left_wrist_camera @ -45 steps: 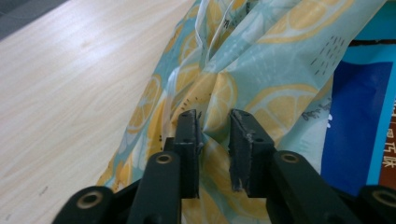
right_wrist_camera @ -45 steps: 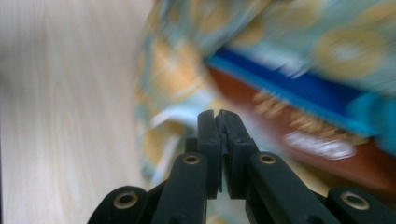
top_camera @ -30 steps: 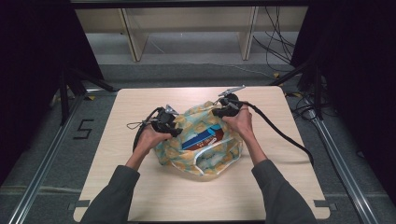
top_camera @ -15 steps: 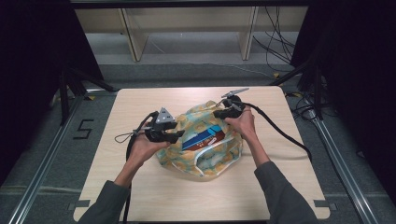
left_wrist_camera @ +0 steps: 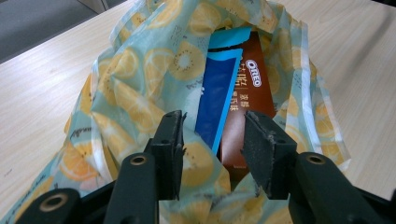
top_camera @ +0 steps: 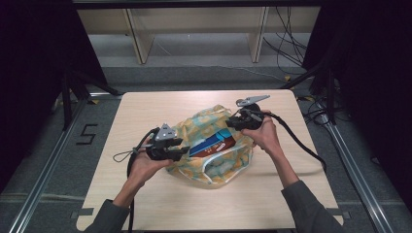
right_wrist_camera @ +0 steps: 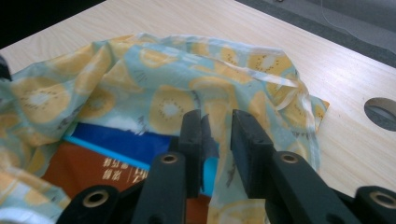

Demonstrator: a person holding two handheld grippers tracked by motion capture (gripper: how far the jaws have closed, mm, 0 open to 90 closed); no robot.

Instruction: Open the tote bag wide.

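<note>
While both parted claws, the left claw [left_wrist_camera: 212, 135] and the right claw [right_wrist_camera: 217, 140], grip nothing, the biscuit box [top_camera: 212, 144] lies slantwise in the bag [top_camera: 204, 127].

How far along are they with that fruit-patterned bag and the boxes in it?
Done, it seems: the blue and brown boxes lie inside the fruit-patterned bag, whose mouth gapes. In hand: the left claw is open at the bag's edge; the right claw has just been opening, cloth between its jaws. Probably left: closing the mouth with the white drawstring.

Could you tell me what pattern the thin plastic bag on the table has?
Yellow citrus slices on pale blue plastic bag, clearest in the left gripper view.
</note>
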